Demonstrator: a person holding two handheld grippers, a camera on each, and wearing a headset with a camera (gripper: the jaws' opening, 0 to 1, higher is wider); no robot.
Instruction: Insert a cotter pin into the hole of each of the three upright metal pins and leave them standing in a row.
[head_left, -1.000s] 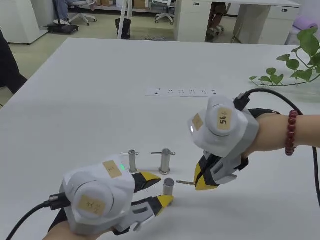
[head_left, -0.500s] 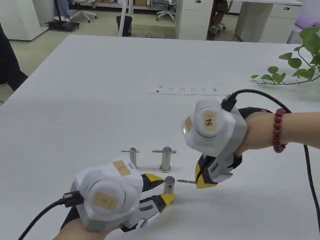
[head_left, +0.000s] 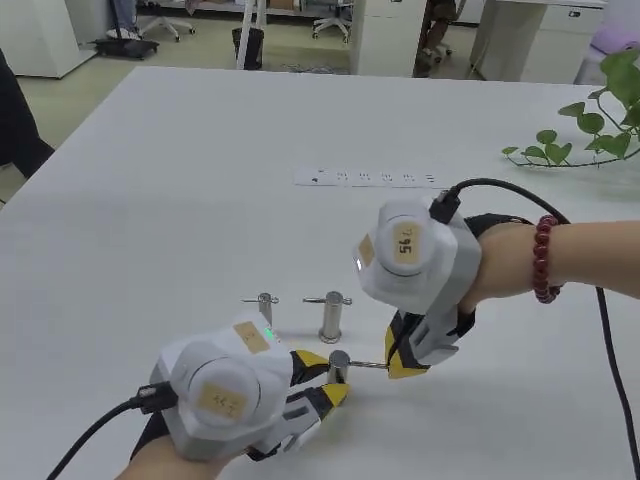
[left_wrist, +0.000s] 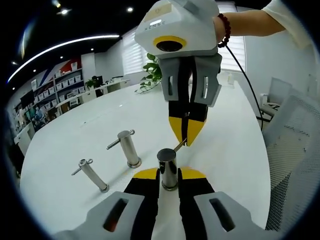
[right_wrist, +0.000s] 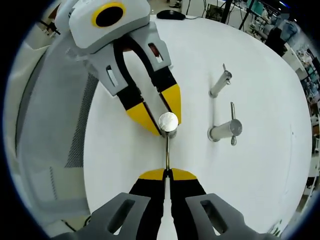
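While the left claw (head_left: 322, 379) is closed on the foot of the bare pin (left_wrist: 167, 165), keeping it upright on the worktop (head_left: 180, 200), two others stand ahead of that claw and to its left: the end pin (left_wrist: 93, 176) and the middle pin (left_wrist: 128, 148), each with a cotter lying crosswise through its head. The loose cotter (right_wrist: 167, 147) lies level, straight ahead of the right claw (right_wrist: 167, 173), which is clamped on its rear end. Its long axis runs in line with those jaws and points at the bare pin's side just under the top. The tip meets the pin there, but I cannot tell whether it has entered the hole. The right claw is plainly the one to act, probably with a straight push along the cotter's axis toward the left claw. A slight tilt could jam it.
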